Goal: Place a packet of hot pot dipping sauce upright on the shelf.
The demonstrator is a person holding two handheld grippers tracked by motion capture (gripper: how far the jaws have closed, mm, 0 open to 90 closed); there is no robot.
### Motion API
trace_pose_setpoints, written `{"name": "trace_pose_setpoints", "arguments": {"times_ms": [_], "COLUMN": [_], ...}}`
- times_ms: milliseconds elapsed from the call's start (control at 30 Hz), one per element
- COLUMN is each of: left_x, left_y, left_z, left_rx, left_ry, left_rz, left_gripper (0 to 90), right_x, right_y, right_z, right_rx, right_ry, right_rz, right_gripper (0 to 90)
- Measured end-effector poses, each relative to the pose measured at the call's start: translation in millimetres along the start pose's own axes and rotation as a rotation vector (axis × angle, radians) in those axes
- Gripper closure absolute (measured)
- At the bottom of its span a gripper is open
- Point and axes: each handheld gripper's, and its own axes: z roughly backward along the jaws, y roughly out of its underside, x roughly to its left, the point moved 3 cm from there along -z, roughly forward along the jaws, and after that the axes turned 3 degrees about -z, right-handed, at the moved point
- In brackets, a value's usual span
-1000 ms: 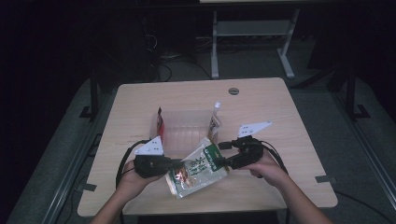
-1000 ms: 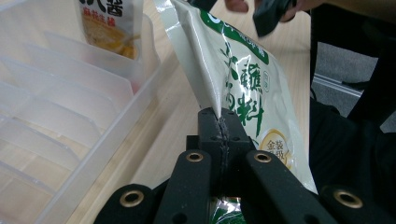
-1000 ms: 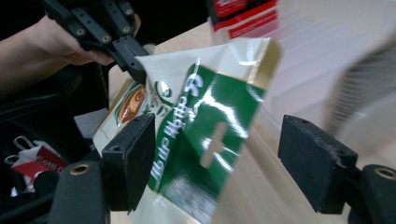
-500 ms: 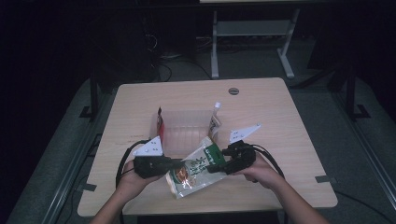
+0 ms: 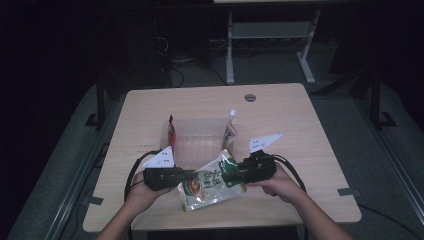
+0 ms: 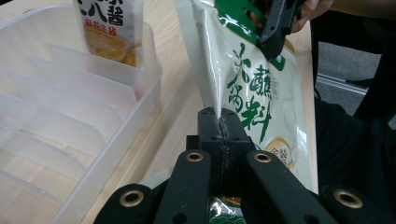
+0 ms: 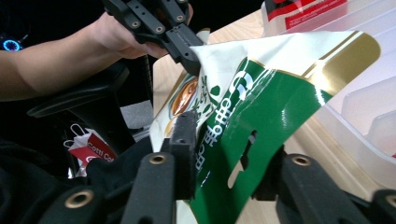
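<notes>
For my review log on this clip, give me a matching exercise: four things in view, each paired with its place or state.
Things:
1. left claw
2. right claw
3. clear divided tray
4. red packet

Places or states:
A. upright at the tray's left end
B. on the table beyond the pouch
C. shut on the green-and-white pouch's pale edge
D. clamped on the pouch's green top

Pairs: 1-C, 2-D, 3-B, 4-A
</notes>
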Motion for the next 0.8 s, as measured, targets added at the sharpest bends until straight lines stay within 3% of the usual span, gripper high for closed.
{"name": "trace_pose_setpoints", "arguments": {"times_ms": [467, 667, 800], "left_x": [4.1, 1.0, 1.6], "left_y": [5.6, 8.3, 7.9], "left_z": [-4.1, -11.0, -15.8], "left_rx": [0.01, 0.035, 0.042], "left_ry": [-0.022, -0.011, -0.004], "left_rz": [-0.018, -0.026, -0.019], "left_gripper": [89.1, 85.2, 82.1], "right_x": [4.9, 8.6, 11.9], "right_y": [1.0, 1.3, 0.1], "right_z": [-1.6, 0.9, 0.4], "right_rx": [0.01, -0.01, -0.019], "right_ry": [-0.029, -0.051, -0.068], "right_rz": [0.029, 0.034, 0.068], "right_gripper": [86.6, 89.4, 89.8]}}
